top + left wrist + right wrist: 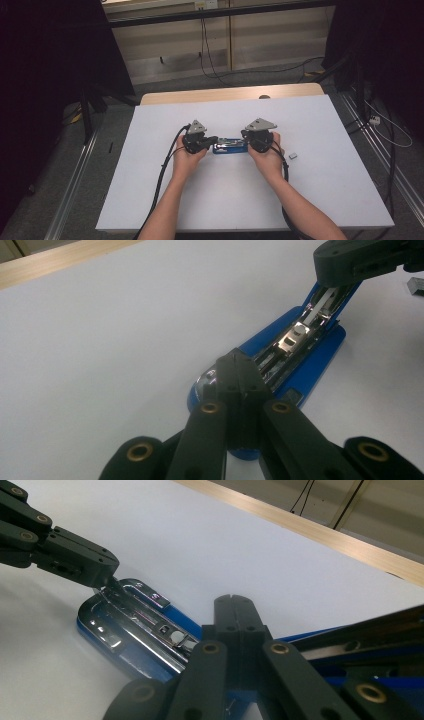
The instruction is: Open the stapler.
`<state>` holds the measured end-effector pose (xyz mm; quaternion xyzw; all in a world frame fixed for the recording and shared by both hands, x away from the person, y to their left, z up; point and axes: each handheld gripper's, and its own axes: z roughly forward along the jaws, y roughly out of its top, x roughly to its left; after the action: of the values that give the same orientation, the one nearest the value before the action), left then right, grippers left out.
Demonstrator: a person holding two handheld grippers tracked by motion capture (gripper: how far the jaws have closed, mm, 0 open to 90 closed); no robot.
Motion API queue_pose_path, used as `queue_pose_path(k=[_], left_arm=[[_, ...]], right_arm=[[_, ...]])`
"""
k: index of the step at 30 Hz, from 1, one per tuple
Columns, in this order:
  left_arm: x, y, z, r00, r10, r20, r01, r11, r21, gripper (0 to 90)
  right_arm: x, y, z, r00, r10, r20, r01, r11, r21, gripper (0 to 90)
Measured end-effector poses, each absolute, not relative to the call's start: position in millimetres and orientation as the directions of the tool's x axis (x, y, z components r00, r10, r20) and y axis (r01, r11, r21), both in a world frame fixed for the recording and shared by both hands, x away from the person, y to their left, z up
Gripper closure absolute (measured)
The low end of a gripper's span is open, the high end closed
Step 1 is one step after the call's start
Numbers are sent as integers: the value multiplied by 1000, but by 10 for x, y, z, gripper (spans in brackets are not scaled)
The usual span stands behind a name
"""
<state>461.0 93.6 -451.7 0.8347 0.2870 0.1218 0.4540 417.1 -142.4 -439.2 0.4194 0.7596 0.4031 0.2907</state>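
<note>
My left hand-held gripper (243, 371) and right hand-held gripper (234, 611), both closed and empty, press the stapler (229, 146); it is stiff, smooth metal, best held by its blue sides.

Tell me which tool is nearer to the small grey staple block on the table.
Right. The right tool is at the blue stapler's near end, beside the staple block; the left tool is at the far end.
</note>
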Motion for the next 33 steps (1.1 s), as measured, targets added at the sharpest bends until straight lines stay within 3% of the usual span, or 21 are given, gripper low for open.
queue_pose_path(k=[18,33], left_arm=[[4609,941,-4522,802,594,-64,373,-414,830,900],[4606,954,-4538,798,597,-84,380,-389,839,900]], right_arm=[[4149,-1738,-4549,-450,892,-29,431,246,868,900],[4160,-1759,-4551,-496,867,-47,421,287,861,900]])
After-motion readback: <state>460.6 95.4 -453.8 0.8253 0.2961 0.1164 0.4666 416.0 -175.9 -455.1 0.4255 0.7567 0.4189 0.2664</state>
